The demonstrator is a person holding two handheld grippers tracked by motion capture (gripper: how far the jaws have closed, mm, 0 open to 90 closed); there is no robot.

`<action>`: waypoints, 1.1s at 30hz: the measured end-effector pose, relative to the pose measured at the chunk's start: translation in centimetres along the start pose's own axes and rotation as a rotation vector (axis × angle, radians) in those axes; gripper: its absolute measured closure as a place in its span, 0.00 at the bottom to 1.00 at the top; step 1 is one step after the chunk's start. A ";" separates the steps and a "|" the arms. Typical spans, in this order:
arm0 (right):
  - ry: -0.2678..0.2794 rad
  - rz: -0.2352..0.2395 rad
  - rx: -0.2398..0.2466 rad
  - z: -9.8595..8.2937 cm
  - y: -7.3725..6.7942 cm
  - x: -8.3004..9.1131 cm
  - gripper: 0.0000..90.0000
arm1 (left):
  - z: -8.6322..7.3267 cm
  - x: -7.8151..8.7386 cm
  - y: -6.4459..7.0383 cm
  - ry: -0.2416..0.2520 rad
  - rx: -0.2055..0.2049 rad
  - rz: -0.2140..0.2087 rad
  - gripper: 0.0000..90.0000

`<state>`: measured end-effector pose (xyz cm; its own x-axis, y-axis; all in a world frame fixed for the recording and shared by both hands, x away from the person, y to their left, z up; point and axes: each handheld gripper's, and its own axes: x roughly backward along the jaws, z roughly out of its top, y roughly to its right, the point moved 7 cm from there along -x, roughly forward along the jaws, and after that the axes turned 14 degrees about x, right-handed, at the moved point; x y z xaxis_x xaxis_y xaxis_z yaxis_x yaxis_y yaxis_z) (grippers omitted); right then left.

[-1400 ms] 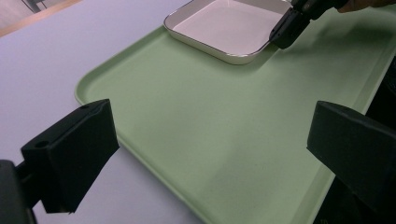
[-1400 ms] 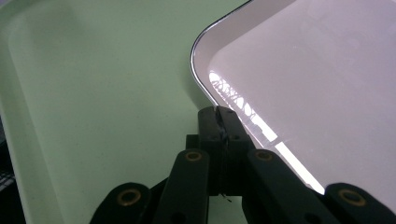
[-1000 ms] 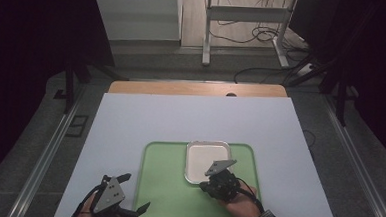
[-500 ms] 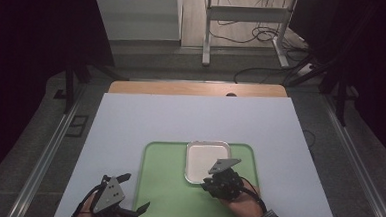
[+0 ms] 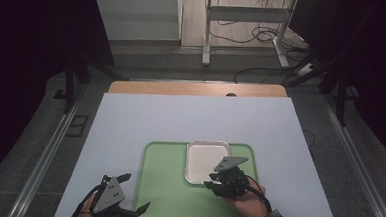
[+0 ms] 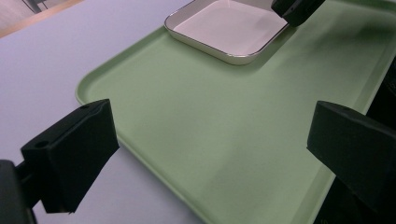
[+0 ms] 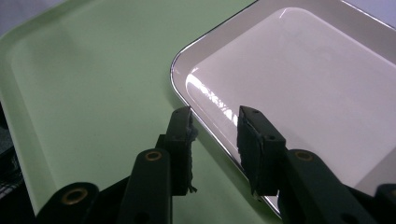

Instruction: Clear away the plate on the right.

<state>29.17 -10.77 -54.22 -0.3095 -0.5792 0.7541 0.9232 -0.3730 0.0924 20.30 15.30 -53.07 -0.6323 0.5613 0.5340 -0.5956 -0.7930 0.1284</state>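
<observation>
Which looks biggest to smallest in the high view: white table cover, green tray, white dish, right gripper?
1. White table cover, by far the largest.
2. Green tray, which lies on the cover.
3. White dish, which sits on the tray.
4. Right gripper, close to the dish in apparent size; it sits nearer the camera, so this order is unsure.

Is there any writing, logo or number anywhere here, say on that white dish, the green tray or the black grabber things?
None can be read.
White dish: plain, no print or mark.
Green tray: plain, no label.
Right gripper, jaws astride the dish's rim: no text on its black parts.
Left gripper, jaws wide apart over the tray's edge: no text; its grey plate looks blank.
Table cover: plain.
</observation>
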 end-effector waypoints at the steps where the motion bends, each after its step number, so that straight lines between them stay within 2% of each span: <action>1: 0.001 -0.003 -0.004 0.0 0.0 0.1 0.71 | 0.0 0.0 0.0 0.000 0.000 0.000 0.02; 13: 0.019 -0.033 -0.016 -0.2 0.6 1.4 0.65 | 0.0 0.0 0.0 -0.001 0.000 -0.001 0.02; 26: 0.031 -0.060 -0.003 -0.6 0.8 2.3 0.58 | 0.0 0.0 0.0 0.000 0.000 -0.002 0.02; 33: 0.038 -0.077 -0.015 -1.0 1.2 3.2 0.52 | 0.0 0.0 0.0 -0.001 -0.002 -0.002 0.02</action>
<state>29.04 -13.75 -52.34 -0.3880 -0.5750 0.7203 0.8929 -0.4284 0.1390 20.28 15.26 -53.08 -0.6309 0.5627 0.5341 -0.5977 -0.7914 0.1278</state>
